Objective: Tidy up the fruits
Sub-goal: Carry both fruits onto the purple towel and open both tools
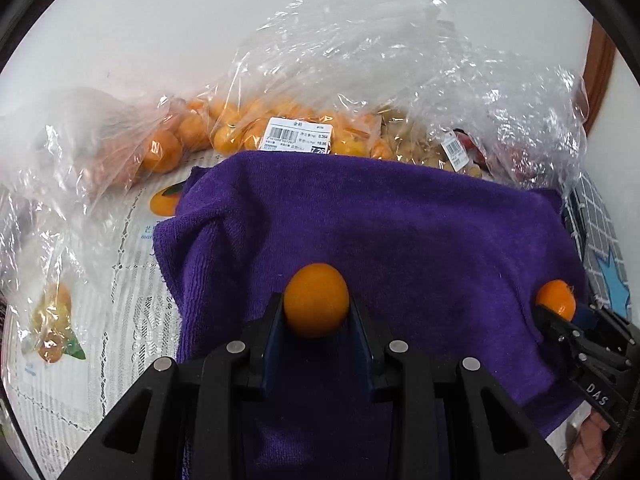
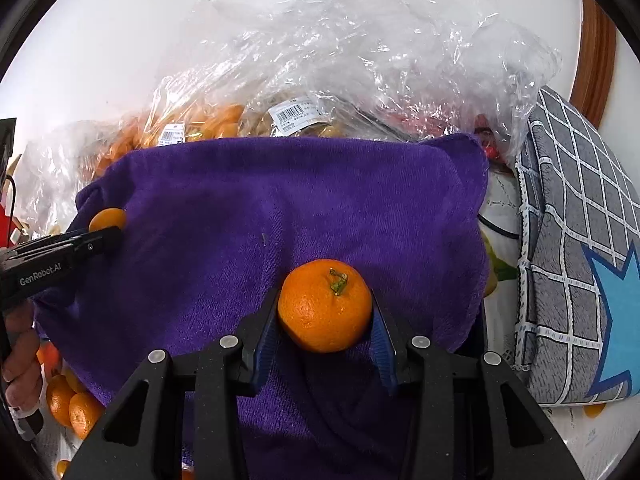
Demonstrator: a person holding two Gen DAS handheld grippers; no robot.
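My left gripper (image 1: 316,312) is shut on a small smooth orange kumquat (image 1: 316,300) and holds it over a purple towel (image 1: 400,232). My right gripper (image 2: 325,320) is shut on a larger mandarin (image 2: 325,312) with a green stem, also over the purple towel (image 2: 280,208). In the left wrist view the right gripper (image 1: 560,316) shows at the right with its mandarin (image 1: 555,299). In the right wrist view the left gripper (image 2: 100,236) shows at the left with its kumquat (image 2: 107,219).
Clear plastic bags of orange fruit (image 1: 240,128) and of pale fruit (image 1: 412,136) lie behind the towel against a white wall. A grey checked cloth (image 2: 572,240) lies at the right. Loose mandarins (image 2: 72,404) sit at the lower left on a printed tablecloth (image 1: 120,280).
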